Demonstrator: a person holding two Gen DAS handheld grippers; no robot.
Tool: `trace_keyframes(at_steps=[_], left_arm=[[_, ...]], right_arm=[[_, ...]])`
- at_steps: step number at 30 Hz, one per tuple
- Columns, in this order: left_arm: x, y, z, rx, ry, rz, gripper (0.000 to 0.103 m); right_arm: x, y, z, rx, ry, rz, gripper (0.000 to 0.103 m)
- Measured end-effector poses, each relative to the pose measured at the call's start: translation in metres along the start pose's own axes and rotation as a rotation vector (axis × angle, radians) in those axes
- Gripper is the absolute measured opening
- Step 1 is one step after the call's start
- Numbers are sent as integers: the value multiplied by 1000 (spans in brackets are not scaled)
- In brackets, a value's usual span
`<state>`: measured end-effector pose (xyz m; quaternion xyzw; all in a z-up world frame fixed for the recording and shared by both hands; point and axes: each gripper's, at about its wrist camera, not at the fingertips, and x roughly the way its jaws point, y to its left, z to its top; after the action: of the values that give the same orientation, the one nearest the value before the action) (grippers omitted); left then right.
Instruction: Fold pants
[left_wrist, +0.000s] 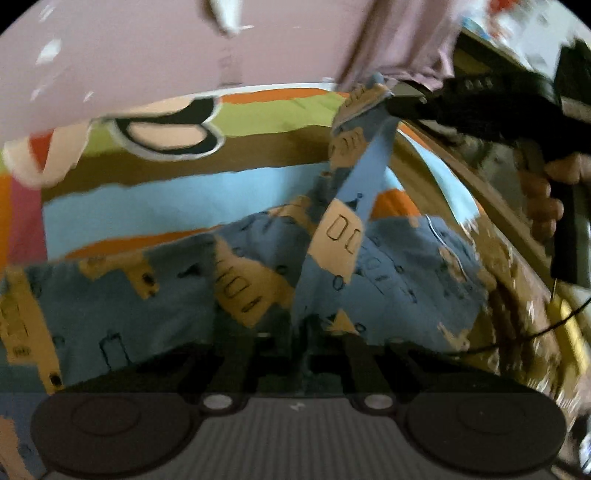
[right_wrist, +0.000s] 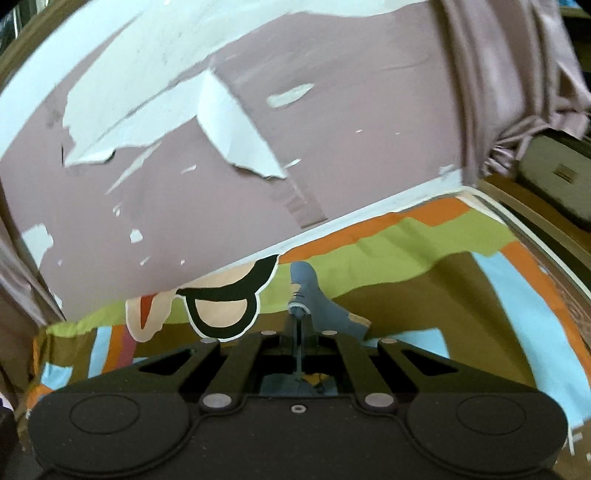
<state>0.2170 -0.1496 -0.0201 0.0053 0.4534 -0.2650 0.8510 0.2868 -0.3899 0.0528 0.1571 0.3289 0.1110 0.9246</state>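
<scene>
Because we meant to fold the blue patterned pants (left_wrist: 369, 258), we had each gripper clamped on cloth: the right gripper (left_wrist: 384, 94) lifted one corner above the striped bed sheet (left_wrist: 147, 206), the left gripper (left_wrist: 301, 332) pinched the near edge.

The right gripper (right_wrist: 298, 310) is seen closed, its jaws pinched together on cloth and raised, pointing at a downward slant. It is gripped by a hand (left_wrist: 550, 192) around its handle. The left gripper (left_wrist: 300, 332) is closed too, its fingertips buried in cloth.
</scene>
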Motion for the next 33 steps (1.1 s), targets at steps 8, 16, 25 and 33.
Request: trace_keyframes(at_steps=[8,16,25,33], left_arm=[[-17,-48,-25,354,-63,33,1],[-7,-70,-59,552,-10,23,1],[-7,-67,-63,573,3,22,1],[-5,-65,-61,554,17,16,1]], right_arm=[[-85,-20,-62,102,-146,-47,0],[-97,-45,-134,199,-63,-151,0],[-90,-73,-159,360,-8,-109,24],[-74,-96,-142,481,-4,-104,29]])
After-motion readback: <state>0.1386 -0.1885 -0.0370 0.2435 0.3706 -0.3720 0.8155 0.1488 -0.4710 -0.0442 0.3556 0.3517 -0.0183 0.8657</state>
